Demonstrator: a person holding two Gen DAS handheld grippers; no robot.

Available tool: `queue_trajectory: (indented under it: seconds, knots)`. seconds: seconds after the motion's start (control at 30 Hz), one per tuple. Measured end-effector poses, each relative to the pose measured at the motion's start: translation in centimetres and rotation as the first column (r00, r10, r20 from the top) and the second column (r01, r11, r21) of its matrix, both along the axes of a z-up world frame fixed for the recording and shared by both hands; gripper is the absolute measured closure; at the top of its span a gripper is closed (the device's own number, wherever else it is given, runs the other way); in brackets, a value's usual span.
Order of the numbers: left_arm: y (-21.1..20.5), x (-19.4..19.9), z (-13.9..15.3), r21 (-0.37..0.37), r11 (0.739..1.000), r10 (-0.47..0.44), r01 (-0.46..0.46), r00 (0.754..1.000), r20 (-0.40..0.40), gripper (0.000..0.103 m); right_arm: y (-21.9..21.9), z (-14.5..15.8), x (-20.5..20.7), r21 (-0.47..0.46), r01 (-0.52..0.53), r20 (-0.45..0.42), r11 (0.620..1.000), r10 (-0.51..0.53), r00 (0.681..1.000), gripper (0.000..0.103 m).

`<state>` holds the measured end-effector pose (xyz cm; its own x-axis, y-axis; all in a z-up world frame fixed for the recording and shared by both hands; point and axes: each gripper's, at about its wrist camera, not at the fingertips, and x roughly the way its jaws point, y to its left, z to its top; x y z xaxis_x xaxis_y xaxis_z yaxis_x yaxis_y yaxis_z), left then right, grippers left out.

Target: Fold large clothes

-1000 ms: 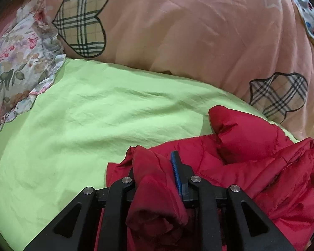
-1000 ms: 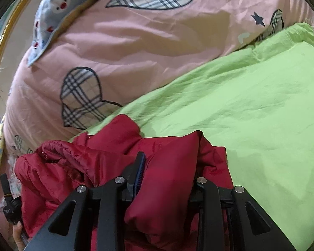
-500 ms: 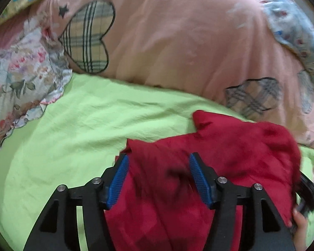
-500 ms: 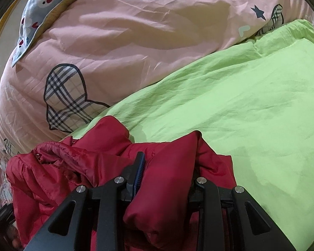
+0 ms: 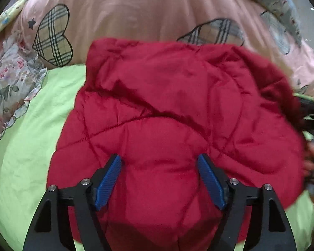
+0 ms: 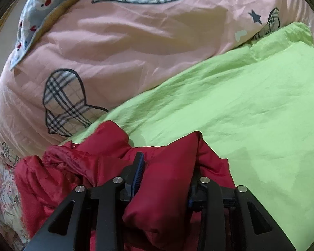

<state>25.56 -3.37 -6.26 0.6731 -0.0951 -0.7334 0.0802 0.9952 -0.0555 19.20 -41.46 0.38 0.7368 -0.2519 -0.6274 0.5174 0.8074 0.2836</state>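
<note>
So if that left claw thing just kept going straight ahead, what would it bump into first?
Most likely the red jacket: the open left gripper already has the padded fabric between its fingers, though depth is hard to judge.

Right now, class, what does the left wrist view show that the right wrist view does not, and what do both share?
Only the left wrist view shows the left gripper open above a flat quilted panel of the red jacket, and a floral ruffled pillow. Only the right wrist view shows the right gripper shut on a bunched fold of the jacket, and a blue animal-print cloth. Both show the jacket, the green sheet and the pink duvet with plaid hearts.
</note>
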Motion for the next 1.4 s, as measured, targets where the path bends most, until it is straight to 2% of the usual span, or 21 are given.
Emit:
queue_trajectory:
  seconds: [0.1,0.23,0.27,0.33,0.43,0.5,0.6,0.7,0.8,0.97,1.23,1.27,1.4]
  knots:
    - [0.3,0.9,0.0,-0.011,1.000,0.024,-0.024,1.000,0.001,0.024,1.2,2.3,-2.2,-0.033,-0.023,0.045,0.999,0.024,0.999,0.047]
    - [-0.1,1.5,-0.1,0.009,0.999,0.045,-0.045,0.999,0.007,0.024,4.4,5.2,-6.0,-0.169,-0.071,0.105,0.983,0.090,0.990,0.025]
    - [0.0,1.5,-0.1,0.011,0.999,0.048,-0.048,0.999,0.007,0.024,5.1,5.4,-6.4,-0.188,-0.096,0.100,0.977,0.116,0.988,0.024]
    - [-0.1,1.6,0.0,0.012,0.999,0.051,-0.051,0.999,0.007,0.024,6.6,5.1,-6.5,-0.212,-0.177,0.048,0.961,0.191,0.980,0.024]
    - [-0.5,1.9,-0.3,0.015,0.999,0.052,-0.052,0.999,0.002,0.023,8.5,2.7,-4.8,-0.204,-0.320,-0.099,0.925,0.306,0.947,0.024]
    - [-0.2,2.0,-0.3,0.015,0.998,0.054,-0.054,0.999,-0.004,0.023,9.1,1.0,-3.4,-0.205,-0.358,-0.181,0.911,0.324,0.928,0.024]
    - [0.1,2.4,0.3,-0.008,0.999,0.051,-0.051,0.999,-0.012,0.024,8.6,-1.7,-0.8,-0.168,-0.371,-0.285,0.913,0.315,0.905,0.023]
    - [1.6,1.8,1.9,-0.064,0.997,0.042,-0.041,0.999,0.004,0.027,8.2,-2.6,0.4,-0.146,-0.357,-0.294,0.922,0.305,0.906,0.022]
    - [3.6,1.7,3.2,-0.110,0.991,0.076,-0.072,0.997,0.032,0.030,7.6,-3.1,1.5,-0.098,-0.343,-0.302,0.934,0.300,0.905,0.021]
    - [4.8,4.7,0.6,-0.100,0.988,0.114,-0.120,0.992,-0.057,0.027,7.0,-3.6,2.4,-0.069,-0.333,-0.295,0.940,0.300,0.907,0.020]
    - [4.3,8.0,-1.1,-0.075,0.989,0.123,-0.130,0.989,-0.088,0.019,6.4,-4.2,2.6,-0.057,-0.316,-0.273,0.947,0.289,0.917,0.020]
    - [4.2,8.5,-1.2,-0.071,0.989,0.123,-0.130,0.988,-0.091,0.019,6.8,-4.1,1.3,-0.057,-0.313,-0.273,0.948,0.287,0.918,0.020]
    - [4.0,8.5,-0.6,-0.078,0.990,0.110,-0.117,0.990,-0.092,0.019,6.7,-3.3,0.3,-0.044,-0.315,-0.241,0.948,0.296,0.924,0.020]
